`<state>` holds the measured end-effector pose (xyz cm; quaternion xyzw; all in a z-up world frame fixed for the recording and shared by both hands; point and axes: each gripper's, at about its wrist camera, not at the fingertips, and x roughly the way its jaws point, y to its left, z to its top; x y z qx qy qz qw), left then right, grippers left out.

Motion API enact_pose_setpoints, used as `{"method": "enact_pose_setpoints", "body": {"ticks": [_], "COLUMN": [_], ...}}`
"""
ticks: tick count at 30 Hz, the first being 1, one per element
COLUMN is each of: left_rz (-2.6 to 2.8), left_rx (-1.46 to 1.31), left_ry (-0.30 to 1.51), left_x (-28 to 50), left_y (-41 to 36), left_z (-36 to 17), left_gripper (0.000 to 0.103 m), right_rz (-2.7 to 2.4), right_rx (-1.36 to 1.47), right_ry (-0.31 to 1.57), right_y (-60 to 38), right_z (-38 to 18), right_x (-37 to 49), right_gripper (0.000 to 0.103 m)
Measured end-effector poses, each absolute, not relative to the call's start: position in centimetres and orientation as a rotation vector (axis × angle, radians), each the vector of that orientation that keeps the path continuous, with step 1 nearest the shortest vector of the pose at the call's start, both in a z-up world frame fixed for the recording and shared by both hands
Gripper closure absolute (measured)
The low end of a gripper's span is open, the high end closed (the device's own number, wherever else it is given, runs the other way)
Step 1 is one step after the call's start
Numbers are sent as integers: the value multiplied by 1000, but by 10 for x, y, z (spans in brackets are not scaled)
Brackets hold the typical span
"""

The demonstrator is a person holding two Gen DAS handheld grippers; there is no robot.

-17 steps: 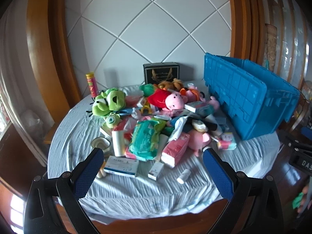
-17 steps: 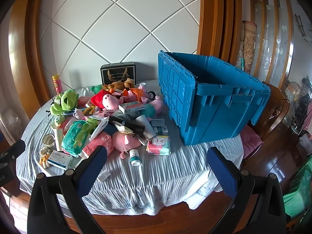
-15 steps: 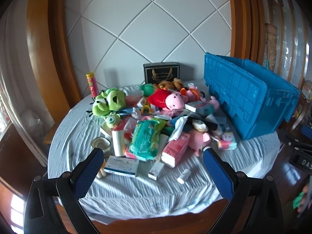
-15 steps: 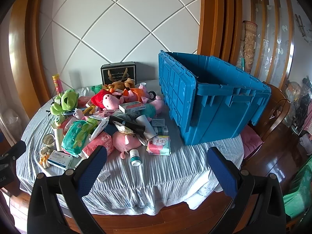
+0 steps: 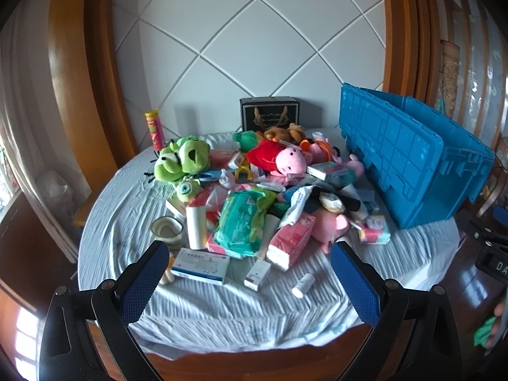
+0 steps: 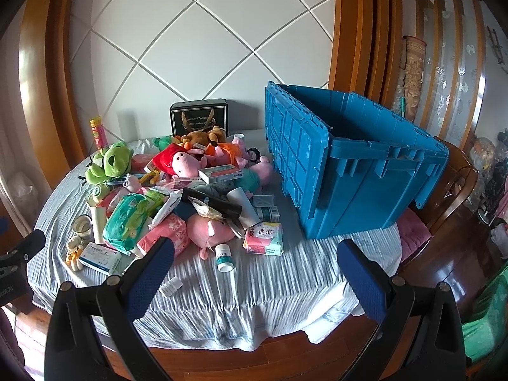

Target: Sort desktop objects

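both claws wait wide apart and empty before the pile on the round table (image 5: 104,266).

a good first pick for the left gripper (image 5: 246,277) is the small white bottle (image 5: 303,285), lying just ahead between its fingers, long axis slanting up to the right; close across its width. the blue crate (image 6: 355,171) stands ahead-right of the right gripper (image 6: 254,273).

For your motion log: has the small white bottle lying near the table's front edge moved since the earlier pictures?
No. The white bottle keeps its place beside the small box.
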<state>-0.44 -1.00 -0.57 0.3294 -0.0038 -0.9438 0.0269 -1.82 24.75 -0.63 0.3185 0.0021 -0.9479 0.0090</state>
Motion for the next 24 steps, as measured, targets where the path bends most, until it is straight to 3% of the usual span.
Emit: {"method": "enact_pose_setpoints", "body": {"ticks": [24], "left_rz": [-2877], "left_rx": [1045], "left_ry": [43], "left_x": [-11], "left_y": [-19], "left_z": [-14], "left_gripper": [0], "right_rz": [-2930], "right_rx": [1028], "right_ry": [-19], "right_y": [255], "right_z": [-15], "right_x": [-30], "right_gripper": [0]}}
